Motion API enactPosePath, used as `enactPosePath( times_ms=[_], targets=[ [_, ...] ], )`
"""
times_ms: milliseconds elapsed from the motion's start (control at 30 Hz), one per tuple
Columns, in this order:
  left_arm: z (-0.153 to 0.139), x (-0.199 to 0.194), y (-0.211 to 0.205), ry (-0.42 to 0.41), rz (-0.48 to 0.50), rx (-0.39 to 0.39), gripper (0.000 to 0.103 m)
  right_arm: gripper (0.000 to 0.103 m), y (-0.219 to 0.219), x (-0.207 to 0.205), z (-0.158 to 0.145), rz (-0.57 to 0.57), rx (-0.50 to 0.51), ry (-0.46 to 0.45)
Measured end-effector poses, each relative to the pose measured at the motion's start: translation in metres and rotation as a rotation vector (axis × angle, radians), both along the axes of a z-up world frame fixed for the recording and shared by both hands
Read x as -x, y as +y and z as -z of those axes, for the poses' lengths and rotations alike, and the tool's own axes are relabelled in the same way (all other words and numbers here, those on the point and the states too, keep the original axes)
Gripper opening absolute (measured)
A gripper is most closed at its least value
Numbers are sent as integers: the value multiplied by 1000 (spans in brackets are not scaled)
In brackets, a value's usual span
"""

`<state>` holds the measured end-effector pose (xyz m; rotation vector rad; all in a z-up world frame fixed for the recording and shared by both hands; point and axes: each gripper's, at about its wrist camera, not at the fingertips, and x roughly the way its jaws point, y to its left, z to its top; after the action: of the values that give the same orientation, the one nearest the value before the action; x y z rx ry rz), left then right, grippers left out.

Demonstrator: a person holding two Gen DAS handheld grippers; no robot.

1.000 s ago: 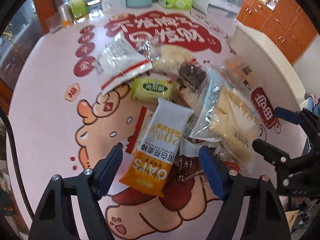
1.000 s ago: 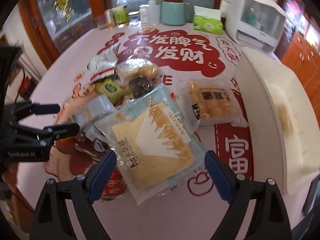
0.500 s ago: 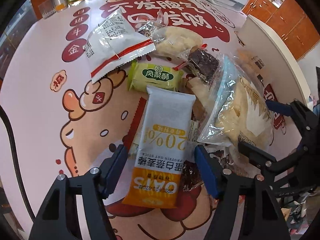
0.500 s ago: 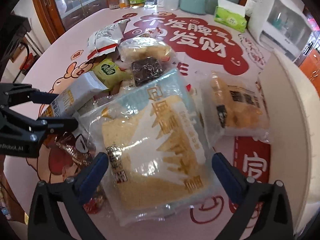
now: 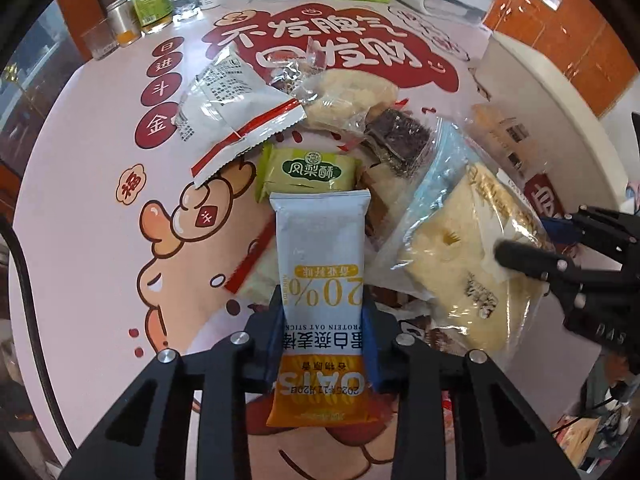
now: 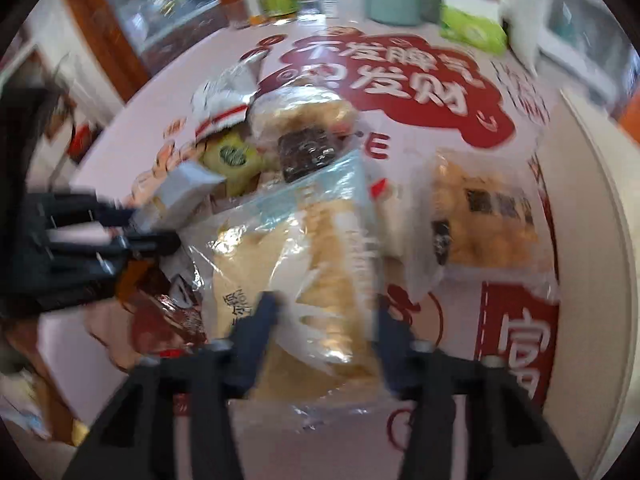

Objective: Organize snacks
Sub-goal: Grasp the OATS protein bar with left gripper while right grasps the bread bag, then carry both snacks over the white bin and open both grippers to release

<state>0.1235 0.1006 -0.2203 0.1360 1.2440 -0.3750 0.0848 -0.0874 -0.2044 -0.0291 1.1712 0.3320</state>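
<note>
- Two grippers work one heap of snacks on the pink printed table, each one closed on a packet.
- Left gripper: its jaws have just been closing, and the blue pads now press both long edges of the oat bar, near its orange end. The bar lies at the near side of the heap, its far end touching the green cake.
- Oat bar, as I judge it: light, fairly stiff, in a smooth wrapper that may slip. A grip across the width near the middle suits it better than one at the crimped end.
- Right gripper: its jaws have just been closing too, and the bread bag sits bunched between the pads. This view is blurred, so how firm the hold is I cannot tell.
- Bread bag: it lies at the right of the heap, near the white bin and just beside the bun pack.
- Handling, by my judgement: the bread is soft and crushes easily, and the clear film is loose and slick. Pinching film at an edge spares the bread, but the load may swing.
- Far side of the heap: a white pouch, a clear bag of pale pieces and a dark brownie are not yet taken.
</note>
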Motion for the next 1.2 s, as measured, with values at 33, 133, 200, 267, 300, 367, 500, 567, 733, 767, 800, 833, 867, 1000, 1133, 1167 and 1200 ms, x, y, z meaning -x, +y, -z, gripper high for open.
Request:
enactPosePath(
  times_ms=[33, 133, 200, 267, 300, 367, 500, 567, 733, 767, 800, 833, 867, 1000, 1133, 1167, 1200],
  targets=[
    [-3, 1, 1, -5, -7, -2, 31, 32, -4, 0, -3, 9, -16, -2],
    [-13, 6, 1, -29, -18, -7, 30, 28, -4, 5, -7, -4, -16, -8],
    [-29, 12, 1, -64, -24, -8, 30, 25, -4, 9, -12, -1, -35, -15],
    [-48, 18, -2, -96, -33, -8, 30, 23, -5, 17, -21, 2, -40, -35],
    [-56, 21, -4, -111, -34, -8, 30, 22, -4, 21, -28, 1, -40, -50],
    [-78, 26, -12, -154, -32, -4, 30, 21, -6, 31, -42, -5, -47, -82],
    [-127, 37, -32, -245, -15, 14, 30, 20, -16, 56, -78, -18, -49, -157],
    [-152, 42, -47, -290, -1, 25, 30, 20, -26, 68, -101, -13, -42, -212],
    [-206, 52, -89, -392, 38, 55, 31, 20, -64, 90, -159, 75, -25, -363],
    [-218, 53, -102, -414, 50, 62, 31, 20, -74, 94, -172, 101, -18, -399],
    [-226, 53, -112, -426, 58, 70, 31, 20, -84, 97, -182, 130, -11, -429],
    [-236, 53, -125, -441, 71, 80, 31, 20, -93, 100, -193, 158, -1, -460],
    [-244, 53, -137, -454, 85, 88, 31, 20, -104, 104, -203, 190, 11, -493],
    [-264, 52, -186, -503, 132, 110, 31, 20, -137, 110, -228, 291, 77, -580],
    [-266, 37, -237, -511, 156, 128, 31, 20, -170, 104, -231, 385, 152, -616],
    [-265, 33, -245, -510, 157, 127, 31, 20, -175, 103, -230, 398, 160, -612],
    [-263, 28, -259, -507, 160, 122, 31, 20, -183, 100, -228, 414, 166, -605]
  ],
)
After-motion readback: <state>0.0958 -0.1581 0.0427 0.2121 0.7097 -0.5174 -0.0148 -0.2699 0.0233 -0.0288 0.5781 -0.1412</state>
